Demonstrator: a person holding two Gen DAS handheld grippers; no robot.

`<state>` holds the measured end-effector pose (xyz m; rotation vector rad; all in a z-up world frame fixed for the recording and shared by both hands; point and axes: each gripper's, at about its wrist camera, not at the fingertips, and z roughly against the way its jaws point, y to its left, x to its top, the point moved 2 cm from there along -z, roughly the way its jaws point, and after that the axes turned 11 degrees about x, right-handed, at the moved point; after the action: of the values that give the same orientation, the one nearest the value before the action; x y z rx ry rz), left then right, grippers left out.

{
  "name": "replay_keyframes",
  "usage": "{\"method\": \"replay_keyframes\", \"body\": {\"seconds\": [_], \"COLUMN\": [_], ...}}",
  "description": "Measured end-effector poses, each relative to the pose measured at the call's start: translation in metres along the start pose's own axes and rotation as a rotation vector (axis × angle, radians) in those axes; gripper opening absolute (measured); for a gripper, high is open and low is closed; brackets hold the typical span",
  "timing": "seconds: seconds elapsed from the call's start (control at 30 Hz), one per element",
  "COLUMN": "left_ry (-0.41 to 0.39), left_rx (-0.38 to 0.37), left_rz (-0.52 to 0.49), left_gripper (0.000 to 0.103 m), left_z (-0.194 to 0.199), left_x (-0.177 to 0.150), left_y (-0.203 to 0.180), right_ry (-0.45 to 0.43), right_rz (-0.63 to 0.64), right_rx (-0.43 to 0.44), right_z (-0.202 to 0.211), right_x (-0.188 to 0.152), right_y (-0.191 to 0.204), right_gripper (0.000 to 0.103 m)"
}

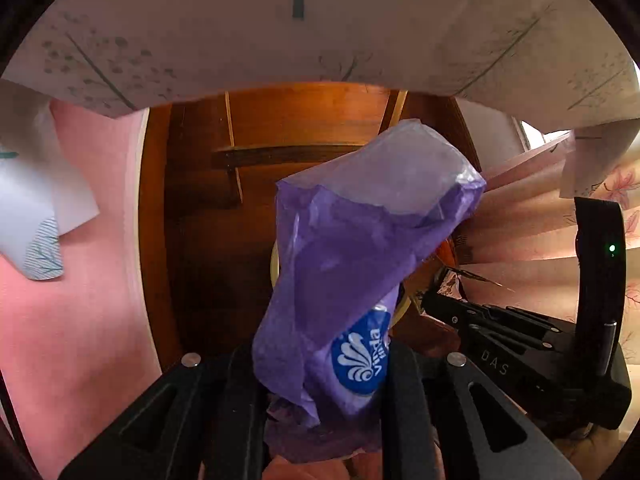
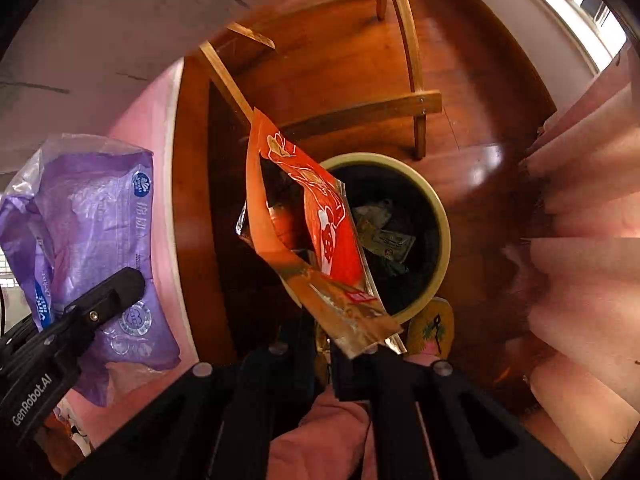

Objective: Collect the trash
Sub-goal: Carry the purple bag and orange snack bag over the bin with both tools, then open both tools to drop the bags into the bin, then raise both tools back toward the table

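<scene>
My left gripper [image 1: 320,364] is shut on a purple plastic tissue wrapper [image 1: 352,264], held up above the wooden floor; the wrapper also shows in the right wrist view [image 2: 92,224] with the left gripper [image 2: 108,300] clamped on it. My right gripper [image 2: 320,348] is shut on an orange snack wrapper [image 2: 312,240], held over a round cream-rimmed trash bin [image 2: 440,216] with a black liner and some trash inside. The right gripper also shows in the left wrist view [image 1: 444,304]. In the left wrist view the purple wrapper hides most of the bin.
A wooden chair frame [image 2: 412,64] stands on the wooden floor beyond the bin. A pink bedcover [image 1: 80,300] lies left. Pink floral curtains [image 2: 580,240] hang right. A white leaf-patterned cloth [image 1: 280,32] hangs above. A slipper [image 2: 434,328] lies beside the bin.
</scene>
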<state>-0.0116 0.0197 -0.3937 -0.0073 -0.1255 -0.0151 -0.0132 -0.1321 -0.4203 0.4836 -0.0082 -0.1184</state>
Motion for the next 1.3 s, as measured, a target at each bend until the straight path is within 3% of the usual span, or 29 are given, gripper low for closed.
{"method": "replay_keyframes", "body": {"seconds": [0.1,0.2,0.23,0.27,0.33,0.37,0.43,0.47,0.5,0.63,0.77,1.03,1.2,1.3], "left_ry": [0.018,0.027,0.024,0.03,0.01,-0.008,-0.026,-0.03,-0.035,-0.045,-0.087,-0.086,-0.155,-0.202], "left_rx": [0.01,0.044,0.055,0.063,0.062,0.075,0.097,0.107,0.113,0.126,0.12,0.087,0.073,0.1], "left_rz": [0.009,0.008,0.007,0.002,0.007,0.011,0.009,0.009,0.01,0.006,0.011,-0.002,-0.035,-0.039], "left_gripper": [0.012,0.024,0.033,0.054,0.075,0.082,0.094,0.099,0.099,0.099,0.099,0.099,0.099,0.099], "left_z": [-0.051,-0.09,-0.098,-0.106,-0.112,-0.112,-0.111,-0.109,-0.106,-0.086,-0.041,0.068,0.152,0.197], "left_x": [-0.003,-0.001,-0.001,0.0,0.002,0.002,0.003,0.003,0.007,0.013,0.013,0.005,0.01,0.017], "left_y": [-0.008,-0.013,-0.014,-0.015,-0.015,-0.015,-0.012,-0.01,-0.007,0.0,0.01,0.017,0.022,0.027], "right_ry": [0.02,0.026,0.025,0.024,0.03,0.037,0.046,0.046,0.042,0.035,0.027,-0.022,-0.039,-0.059], "right_rz": [-0.033,-0.063,-0.078,-0.091,-0.116,-0.125,-0.129,-0.125,-0.118,-0.107,-0.088,0.011,0.018,0.088], "right_rx": [-0.003,0.003,0.008,0.002,0.018,0.028,0.042,0.05,0.05,0.056,0.057,0.088,0.132,0.128], "right_z": [-0.047,-0.081,-0.089,-0.095,-0.107,-0.11,-0.111,-0.11,-0.108,-0.094,-0.061,0.039,0.101,0.137], "right_x": [0.002,0.006,0.009,0.011,0.014,0.018,0.023,0.025,0.027,0.031,0.03,0.009,-0.006,-0.012], "right_y": [-0.03,-0.053,-0.06,-0.066,-0.075,-0.078,-0.08,-0.079,-0.078,-0.07,-0.051,0.009,0.045,0.074], "right_gripper": [0.006,0.006,0.009,0.009,0.013,0.017,0.05,0.058,0.067,0.067,0.067,0.067,0.067,0.067]}}
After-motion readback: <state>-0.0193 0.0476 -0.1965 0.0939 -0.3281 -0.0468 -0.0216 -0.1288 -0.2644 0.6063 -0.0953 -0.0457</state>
